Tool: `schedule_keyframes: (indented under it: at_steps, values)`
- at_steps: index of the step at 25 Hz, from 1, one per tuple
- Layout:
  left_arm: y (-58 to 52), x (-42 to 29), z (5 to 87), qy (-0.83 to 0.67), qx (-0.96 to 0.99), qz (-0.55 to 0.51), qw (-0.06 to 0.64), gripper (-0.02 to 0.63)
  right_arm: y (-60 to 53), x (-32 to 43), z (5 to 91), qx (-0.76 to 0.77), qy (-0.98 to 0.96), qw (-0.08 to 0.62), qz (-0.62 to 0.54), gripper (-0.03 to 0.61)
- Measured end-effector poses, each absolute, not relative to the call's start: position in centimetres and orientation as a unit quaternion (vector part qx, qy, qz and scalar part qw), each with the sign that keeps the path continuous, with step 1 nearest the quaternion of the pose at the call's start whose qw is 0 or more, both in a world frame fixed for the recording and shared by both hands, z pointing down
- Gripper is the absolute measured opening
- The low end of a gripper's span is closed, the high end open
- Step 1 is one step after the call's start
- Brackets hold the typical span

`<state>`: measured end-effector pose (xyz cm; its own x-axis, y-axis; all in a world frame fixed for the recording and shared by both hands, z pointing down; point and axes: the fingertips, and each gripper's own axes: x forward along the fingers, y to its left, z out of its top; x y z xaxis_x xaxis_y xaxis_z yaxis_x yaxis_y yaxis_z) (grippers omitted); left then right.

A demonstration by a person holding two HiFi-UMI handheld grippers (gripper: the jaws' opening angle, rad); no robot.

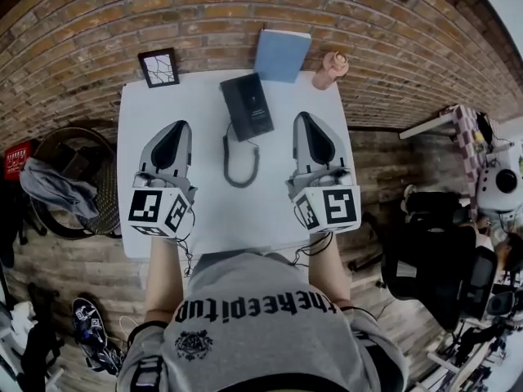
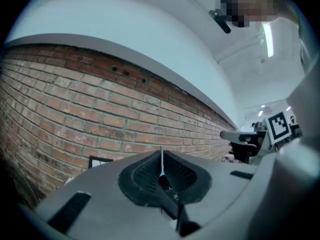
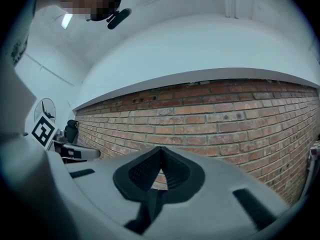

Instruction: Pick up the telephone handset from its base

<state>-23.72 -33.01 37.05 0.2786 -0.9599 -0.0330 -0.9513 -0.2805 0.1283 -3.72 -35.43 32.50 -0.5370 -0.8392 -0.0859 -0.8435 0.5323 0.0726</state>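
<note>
The telephone handset (image 1: 236, 104) lay on its base (image 1: 260, 103) at the middle of the worktop's (image 1: 212, 211) far edge, between the closed, empty left claw (image 1: 181, 126) and right claw (image 1: 302, 118).

This looks like a lab or workroom rather than a home. A plain white table (image 1: 155, 211) stands against a bare brick wall (image 1: 98, 31) at 12 o'clock. A black office chair (image 1: 425, 268) and a white machine (image 1: 500, 182) crowd the plank floor (image 1: 65, 276) at 3 o'clock. Strip lights (image 2: 268, 39) run along the white ceiling.
</note>
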Motion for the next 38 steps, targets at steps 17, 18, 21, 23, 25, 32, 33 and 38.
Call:
schedule_keyframes:
  at_steps: [17, 18, 21, 23, 25, 32, 33, 38]
  values:
    - [-41.2, -20.1, 50.6, -0.499, 0.829, 0.012, 0.252, 0.014, -37.0, -2.9, 35.8, -0.513, 0.857, -0.041, 0.033, 0.003]
    - [-41.6, -19.9, 51.3, -0.495, 0.828, 0.010, 0.262, 0.015, -37.0, -2.7, 35.9, -0.515, 0.855, -0.044, 0.032, 0.003]
    - [-42.7, -19.3, 53.1, -0.485, 0.824, 0.002, 0.292, 0.015, -37.0, -2.2, 36.4, -0.522, 0.851, -0.056, 0.030, 0.003]
    - [-43.4, -18.9, 54.1, -0.479, 0.822, -0.001, 0.309, 0.018, -36.9, -1.7, 36.7, -0.527, 0.847, -0.063, 0.029, 0.003]
    - [-44.1, -18.5, 55.1, -0.472, 0.819, -0.003, 0.327, 0.049, -36.9, -1.2, 36.9, -0.532, 0.843, -0.069, 0.028, 0.003]
    - [-46.1, -17.6, 58.0, -0.459, 0.811, 0.005, 0.363, 0.092, -36.6, 0.7, 37.7, -0.550, 0.830, -0.087, 0.024, 0.003]
    - [-46.3, -17.4, 58.4, -0.456, 0.811, 0.005, 0.367, 0.095, -36.6, 0.9, 37.8, -0.552, 0.828, -0.090, 0.023, 0.003]
    - [-47.2, -16.6, 59.5, -0.448, 0.808, 0.009, 0.381, 0.100, -36.4, 1.6, 38.3, -0.560, 0.822, -0.103, 0.022, 0.003]
